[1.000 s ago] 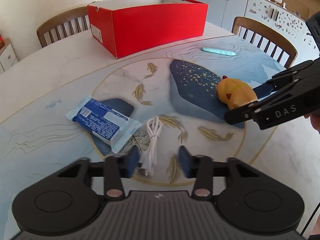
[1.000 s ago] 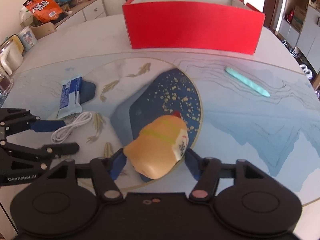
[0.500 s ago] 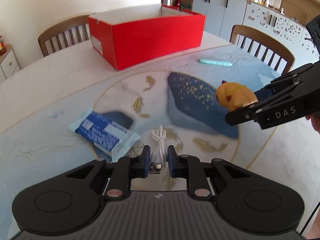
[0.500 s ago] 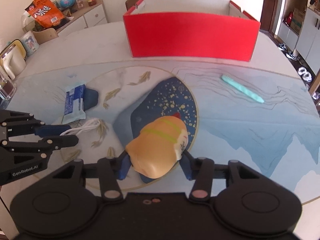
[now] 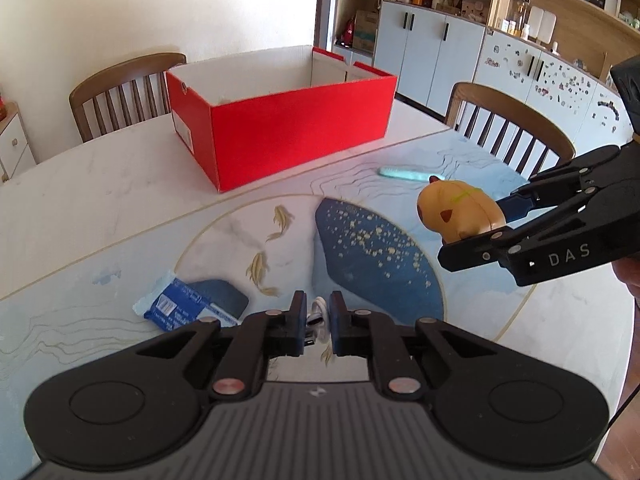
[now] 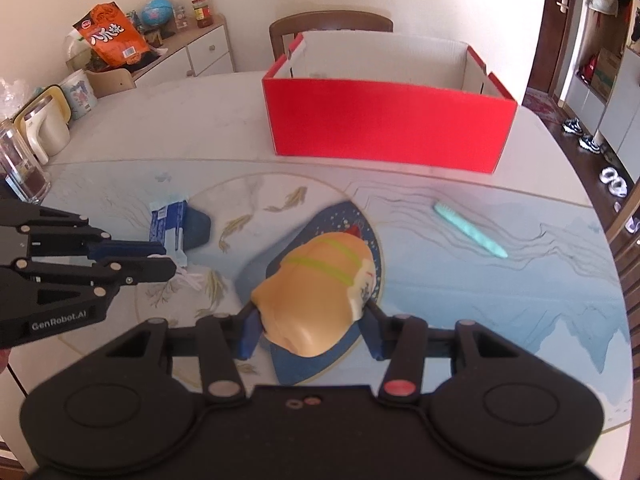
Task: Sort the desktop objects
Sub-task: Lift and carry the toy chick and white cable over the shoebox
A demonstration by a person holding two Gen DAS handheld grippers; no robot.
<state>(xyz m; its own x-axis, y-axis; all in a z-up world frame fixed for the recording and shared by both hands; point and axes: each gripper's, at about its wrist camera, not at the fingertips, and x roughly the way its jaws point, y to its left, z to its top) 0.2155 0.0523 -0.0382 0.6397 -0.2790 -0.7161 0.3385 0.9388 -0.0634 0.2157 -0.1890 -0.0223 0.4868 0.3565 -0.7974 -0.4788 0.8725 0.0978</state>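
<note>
My left gripper (image 5: 317, 322) is shut on a white USB cable (image 5: 319, 316) and holds it above the table; it also shows in the right wrist view (image 6: 160, 260), with the cable (image 6: 191, 280) hanging below. My right gripper (image 6: 310, 320) is shut on a yellow squishy toy (image 6: 316, 292), lifted off the mat; the toy shows in the left wrist view (image 5: 460, 212) too. An open red box (image 5: 288, 120) (image 6: 384, 128) stands at the far side of the table. A blue snack packet (image 5: 180, 310) (image 6: 168, 224) and a teal pen (image 5: 408, 174) (image 6: 470, 230) lie on the mat.
Wooden chairs (image 5: 124, 88) (image 5: 516, 128) stand around the table. A jug (image 6: 42, 130), a glass jar (image 6: 20, 164) and a cup (image 6: 82, 92) stand at the table's left edge in the right wrist view. A cabinet with an orange bag (image 6: 108, 36) is behind.
My left gripper closed on the white cable and lifted it off the table. My right gripper closed on the yellow toy and raised it toward the red box.
</note>
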